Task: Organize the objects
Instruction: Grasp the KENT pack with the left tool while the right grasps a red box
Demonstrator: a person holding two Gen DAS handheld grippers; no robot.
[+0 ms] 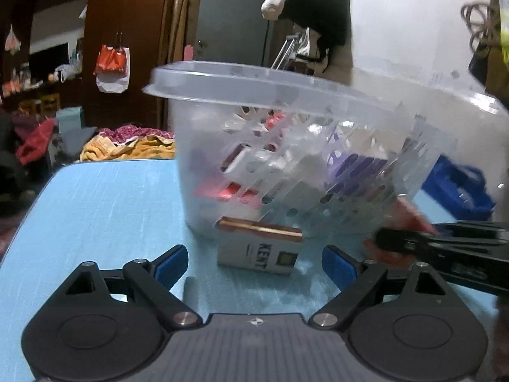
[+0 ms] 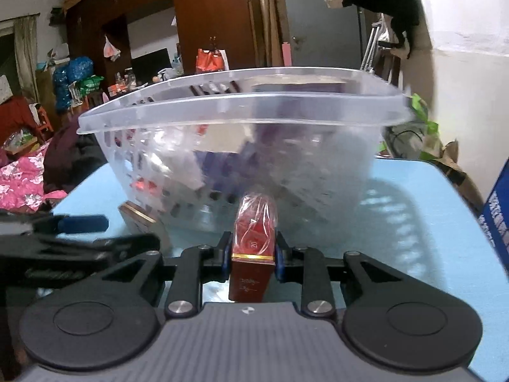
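A clear plastic basket [image 1: 191, 82] with slotted walls stands on the light blue table [image 1: 95, 207] and holds several small boxes. A white Kent cigarette pack [image 1: 259, 251] with a gold and red top stands against the basket's near wall. My left gripper [image 1: 254, 265] is open, its blue pads on either side of the pack without touching it. My right gripper [image 2: 253, 254] is shut on a red cigarette pack [image 2: 253, 254] and holds it in front of the basket [image 2: 222, 108]. The right gripper [image 1: 413, 242] also shows at the right of the left wrist view.
Clothes and a yellow cloth [image 1: 127, 146] lie beyond the table's far edge. A blue bag [image 1: 458, 187] sits behind the basket at right. A dark wooden wardrobe [image 2: 206, 16] and hanging bags fill the background. The left gripper's finger [image 2: 82, 222] reaches in at left.
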